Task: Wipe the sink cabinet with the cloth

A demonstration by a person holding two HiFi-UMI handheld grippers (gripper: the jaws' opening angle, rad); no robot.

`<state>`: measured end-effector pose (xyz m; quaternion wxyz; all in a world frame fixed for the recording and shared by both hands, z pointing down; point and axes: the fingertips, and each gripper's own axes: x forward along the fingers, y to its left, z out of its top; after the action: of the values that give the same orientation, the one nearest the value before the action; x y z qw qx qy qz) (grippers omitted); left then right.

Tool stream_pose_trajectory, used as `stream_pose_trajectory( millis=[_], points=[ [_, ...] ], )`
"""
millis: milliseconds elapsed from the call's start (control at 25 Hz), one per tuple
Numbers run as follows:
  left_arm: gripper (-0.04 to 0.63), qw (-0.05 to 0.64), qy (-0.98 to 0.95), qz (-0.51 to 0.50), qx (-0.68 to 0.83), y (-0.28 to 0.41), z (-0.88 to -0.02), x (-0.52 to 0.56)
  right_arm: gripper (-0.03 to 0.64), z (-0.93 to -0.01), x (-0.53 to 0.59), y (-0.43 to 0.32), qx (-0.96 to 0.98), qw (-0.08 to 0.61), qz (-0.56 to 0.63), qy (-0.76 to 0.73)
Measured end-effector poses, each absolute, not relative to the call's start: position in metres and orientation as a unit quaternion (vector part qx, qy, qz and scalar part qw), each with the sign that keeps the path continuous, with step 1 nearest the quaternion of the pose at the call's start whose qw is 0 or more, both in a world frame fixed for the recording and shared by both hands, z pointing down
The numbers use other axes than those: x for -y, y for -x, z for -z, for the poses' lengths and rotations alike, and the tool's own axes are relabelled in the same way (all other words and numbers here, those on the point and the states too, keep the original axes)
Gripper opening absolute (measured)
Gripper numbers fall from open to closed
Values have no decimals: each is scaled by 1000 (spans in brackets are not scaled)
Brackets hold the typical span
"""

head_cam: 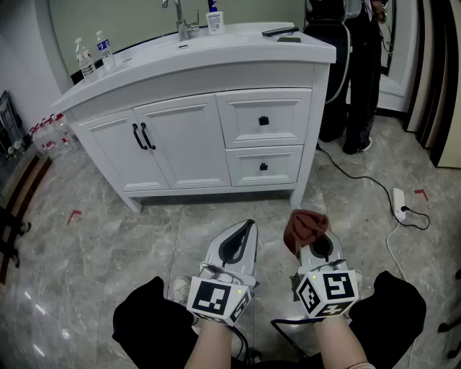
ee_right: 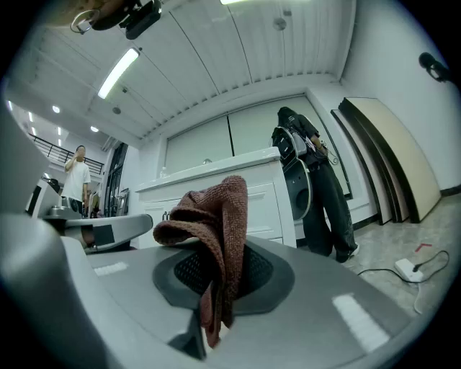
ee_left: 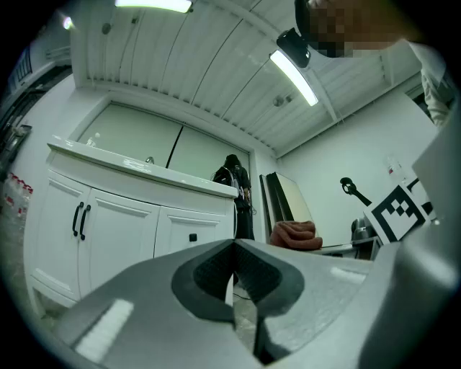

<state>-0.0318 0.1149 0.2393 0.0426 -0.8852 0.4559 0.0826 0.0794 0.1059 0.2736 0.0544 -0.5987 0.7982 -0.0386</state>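
The white sink cabinet (head_cam: 216, 137) stands ahead of me, with two doors on the left and two drawers on the right. A reddish-brown knitted cloth (head_cam: 304, 228) is pinched in my right gripper (head_cam: 314, 243), which is shut on it and held low over the floor, well short of the cabinet. In the right gripper view the cloth (ee_right: 214, 238) folds over and hangs between the jaws. My left gripper (head_cam: 245, 229) is beside it, shut and holding nothing; its view shows the closed jaws (ee_left: 232, 277), the cabinet (ee_left: 122, 223) and the cloth (ee_left: 295, 234).
On the counter stand a faucet (head_cam: 180, 21), a white dispenser bottle (head_cam: 215, 21), two water bottles (head_cam: 94, 55) and a dark remote (head_cam: 279, 31). A person in black (head_cam: 353, 79) stands at the cabinet's right end. A power strip and cable (head_cam: 400, 203) lie on the marble floor at right.
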Motion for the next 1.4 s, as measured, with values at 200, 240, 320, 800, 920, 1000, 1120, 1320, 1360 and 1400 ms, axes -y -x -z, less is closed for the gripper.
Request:
stream_pose_trajectory(
  millis=[200, 240, 320, 800, 920, 1000, 1120, 1320, 1360, 1400],
  points=[
    [0, 42, 884, -81, -458, 33, -239, -115, 75, -272, -106, -79, -799, 55, 39, 598],
    [0, 41, 884, -82, -459, 34, -238, -115, 75, -272, -106, -79, -799, 54, 39, 598],
    [0, 38, 883, -86, -459, 34, -236, -114, 75, -273, -106, -78, -799, 52, 39, 598],
    [0, 36, 884, -84, -458, 35, -238, -97, 77, -276, -85, -77, -799, 69, 60, 594],
    [0, 37, 884, -80, -460, 36, -239, -81, 77, -279, -66, -77, -797, 73, 72, 595],
    [0, 40, 884, -78, -460, 37, -240, -68, 77, -281, -50, -77, -795, 78, 80, 596],
    [0, 43, 883, -72, -462, 39, -242, -47, 77, -282, -26, -76, -791, 88, 94, 599],
    [0, 21, 880, -82, -467, 52, -255, -9, 77, -288, 11, -70, -790, 86, 100, 599],
    [0, 20, 880, -81, -468, 53, -258, -2, 77, -290, 18, -69, -790, 84, 101, 599],
    [0, 19, 880, -80, -468, 54, -261, 6, 77, -292, 24, -68, -791, 82, 103, 598]
  ],
)
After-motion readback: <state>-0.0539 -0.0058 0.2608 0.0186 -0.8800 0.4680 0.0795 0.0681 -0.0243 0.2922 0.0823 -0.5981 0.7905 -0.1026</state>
